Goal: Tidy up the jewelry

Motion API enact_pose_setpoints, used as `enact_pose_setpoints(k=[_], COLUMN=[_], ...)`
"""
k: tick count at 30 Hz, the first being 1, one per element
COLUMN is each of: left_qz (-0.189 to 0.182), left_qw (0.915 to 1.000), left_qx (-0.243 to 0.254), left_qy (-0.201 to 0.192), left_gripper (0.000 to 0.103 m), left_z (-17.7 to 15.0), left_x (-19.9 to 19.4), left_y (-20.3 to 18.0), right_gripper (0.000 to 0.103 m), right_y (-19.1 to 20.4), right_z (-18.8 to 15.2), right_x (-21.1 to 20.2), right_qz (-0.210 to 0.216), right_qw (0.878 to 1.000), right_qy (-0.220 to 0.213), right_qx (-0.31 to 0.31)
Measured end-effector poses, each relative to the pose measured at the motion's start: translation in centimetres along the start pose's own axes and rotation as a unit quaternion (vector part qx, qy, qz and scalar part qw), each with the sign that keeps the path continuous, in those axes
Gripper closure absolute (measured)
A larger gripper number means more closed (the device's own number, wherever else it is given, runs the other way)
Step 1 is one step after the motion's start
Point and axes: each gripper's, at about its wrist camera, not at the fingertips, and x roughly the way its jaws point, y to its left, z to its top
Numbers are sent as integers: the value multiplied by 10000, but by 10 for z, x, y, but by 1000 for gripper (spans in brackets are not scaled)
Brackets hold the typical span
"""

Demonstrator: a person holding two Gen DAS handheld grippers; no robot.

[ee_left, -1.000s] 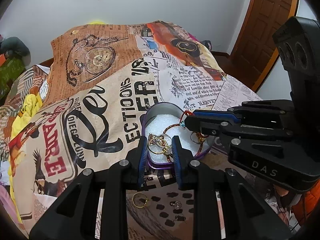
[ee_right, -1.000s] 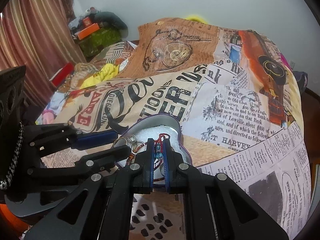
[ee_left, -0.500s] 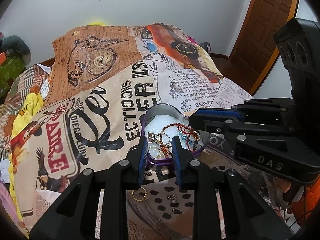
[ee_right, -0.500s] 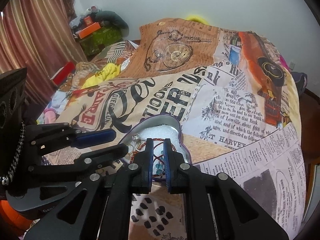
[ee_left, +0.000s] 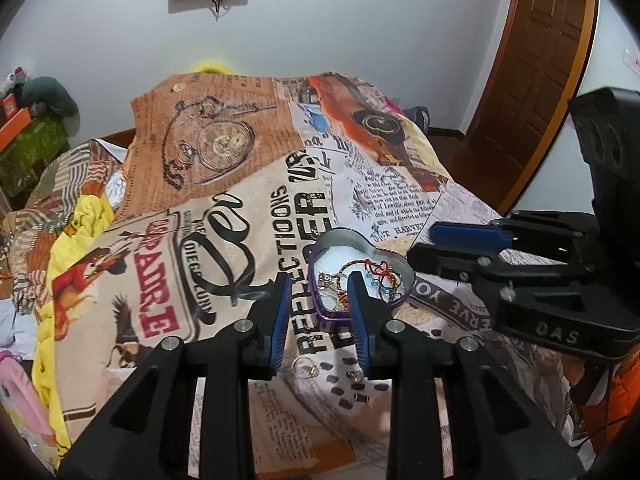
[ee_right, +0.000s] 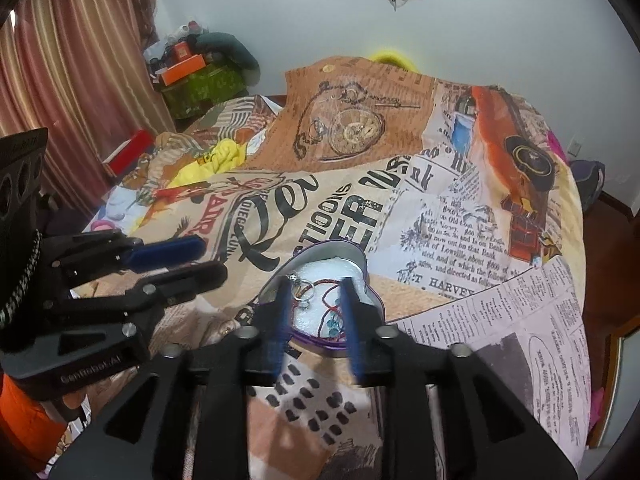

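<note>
Lying on the bedspread (ee_left: 160, 264), the heart-shaped tin (ee_left: 360, 276) of jewelry sits just ahead of the left claw (ee_left: 320, 300) and right claw (ee_right: 314, 308), both spread open and empty.

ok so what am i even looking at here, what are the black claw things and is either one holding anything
They are two hand-held grippers, each carrying a camera that looks along its blue-padded fingers. One picture is from the left gripper, the other from the right gripper; each also sees the other from the side. Both are open and hold nothing. On the printed bedspread sits a heart-shaped tin with rings and a red beaded bracelet inside. A gold ring and small dark pieces lie loose on the cloth nearer the left gripper.
</note>
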Motion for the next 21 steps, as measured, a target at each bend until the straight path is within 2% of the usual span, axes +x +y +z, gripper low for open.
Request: enact_pose_setpoints(k=[1,2,12,21], left_qz=[18,38,227,299], left_qw=[10000,10000,9997,9990], left_qx=[2,3,-36,-208], left_qy=[-18,-39,-77,241], left_gripper=[73,72,60,57], left_z=[-1,-2,-18,-44], left_x=[-3,-7,-31,-27], left_y=[0,1,14,33], right_gripper=[64,63,63,63], right_y=[1,3,23,46], right_z=[-1,-1,-12,-38], right_x=[-3,-6,-17,7], right_qz=[-24,-47,-111,47], right_qw=[10000,9999,9999,9993], right_qy=[-38,-96,-108,344], right_qx=[2,6,7,-109])
